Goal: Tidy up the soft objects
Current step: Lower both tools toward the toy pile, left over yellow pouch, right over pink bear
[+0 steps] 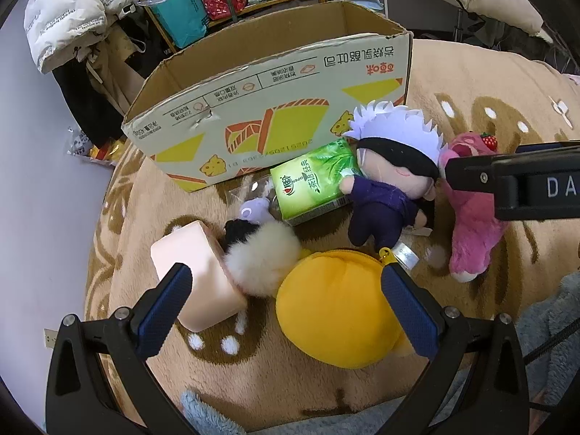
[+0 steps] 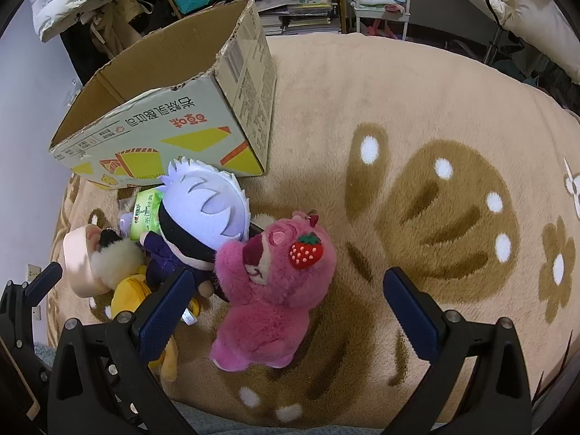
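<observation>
Soft toys lie in a pile on a tan blanket (image 2: 417,108) in front of an open cardboard box (image 1: 268,108). My left gripper (image 1: 286,308) is open above a yellow plush (image 1: 333,308), beside a cream fluffy pompom (image 1: 261,257) and a pink block (image 1: 192,272). A white-haired doll (image 1: 391,181) and a green tissue pack (image 1: 311,181) lie behind. My right gripper (image 2: 286,308) is open around a pink strawberry bear (image 2: 268,290), without touching it. The box (image 2: 163,119) also shows in the right wrist view.
Shelves with books and bags (image 2: 297,7) stand behind the box. A white puffer jacket (image 1: 69,11) hangs at the back left. A small purple toy (image 1: 253,210) lies by the tissue pack. Grey-blue fabric (image 1: 543,311) lies at the near edge.
</observation>
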A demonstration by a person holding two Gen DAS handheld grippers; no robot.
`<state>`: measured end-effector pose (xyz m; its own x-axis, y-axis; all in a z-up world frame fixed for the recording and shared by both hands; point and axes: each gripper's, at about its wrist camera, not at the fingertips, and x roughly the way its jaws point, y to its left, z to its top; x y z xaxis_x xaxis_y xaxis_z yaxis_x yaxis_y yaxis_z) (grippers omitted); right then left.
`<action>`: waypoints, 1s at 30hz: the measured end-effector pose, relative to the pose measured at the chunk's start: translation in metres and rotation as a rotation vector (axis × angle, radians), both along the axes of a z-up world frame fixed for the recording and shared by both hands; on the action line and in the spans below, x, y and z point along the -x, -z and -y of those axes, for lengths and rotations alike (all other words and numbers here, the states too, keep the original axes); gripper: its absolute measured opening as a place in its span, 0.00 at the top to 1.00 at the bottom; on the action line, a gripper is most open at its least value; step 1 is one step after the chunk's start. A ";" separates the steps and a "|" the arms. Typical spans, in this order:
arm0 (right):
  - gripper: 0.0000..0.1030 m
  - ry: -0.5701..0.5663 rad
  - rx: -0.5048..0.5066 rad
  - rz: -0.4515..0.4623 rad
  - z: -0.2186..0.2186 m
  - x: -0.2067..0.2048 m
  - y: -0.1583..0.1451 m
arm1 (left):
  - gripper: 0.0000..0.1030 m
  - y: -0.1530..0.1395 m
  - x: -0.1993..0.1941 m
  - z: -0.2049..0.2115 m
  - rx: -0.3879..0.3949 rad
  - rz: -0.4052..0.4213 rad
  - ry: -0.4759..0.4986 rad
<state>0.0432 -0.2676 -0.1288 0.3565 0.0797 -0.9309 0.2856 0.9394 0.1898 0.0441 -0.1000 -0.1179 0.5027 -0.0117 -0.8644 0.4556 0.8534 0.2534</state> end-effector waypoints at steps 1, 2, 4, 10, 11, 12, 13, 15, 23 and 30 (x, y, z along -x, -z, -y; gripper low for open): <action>0.00 0.000 -0.002 0.001 0.000 0.000 0.000 | 0.01 -0.001 0.001 0.000 0.002 0.000 0.000; 0.00 0.000 -0.002 0.002 0.000 0.000 0.000 | 0.01 -0.001 0.000 -0.001 0.006 -0.001 0.001; 0.00 -0.001 -0.001 0.004 0.001 0.001 -0.002 | 0.01 -0.002 0.001 -0.002 0.012 -0.002 0.003; 0.00 -0.023 -0.024 -0.014 0.002 -0.002 -0.004 | 0.01 -0.004 0.002 -0.001 0.047 -0.027 0.010; 0.00 -0.024 -0.017 -0.016 0.001 -0.002 -0.004 | 0.01 -0.003 0.002 -0.001 0.048 -0.032 0.010; 0.00 -0.025 -0.018 -0.019 0.001 -0.002 -0.004 | 0.01 -0.002 0.001 -0.001 0.051 -0.039 0.010; 0.00 -0.027 -0.025 -0.022 0.000 -0.002 -0.003 | 0.01 -0.001 0.001 -0.001 0.054 -0.047 0.009; 0.00 -0.029 -0.035 -0.032 0.000 -0.003 -0.002 | 0.01 0.001 -0.001 -0.002 0.064 -0.070 0.009; 0.00 -0.052 -0.065 -0.063 0.002 -0.007 0.001 | 0.01 0.009 -0.003 -0.003 0.124 -0.145 0.015; 0.03 -0.091 -0.088 -0.094 -0.005 -0.009 0.009 | 0.01 0.022 -0.005 -0.001 0.106 -0.190 0.025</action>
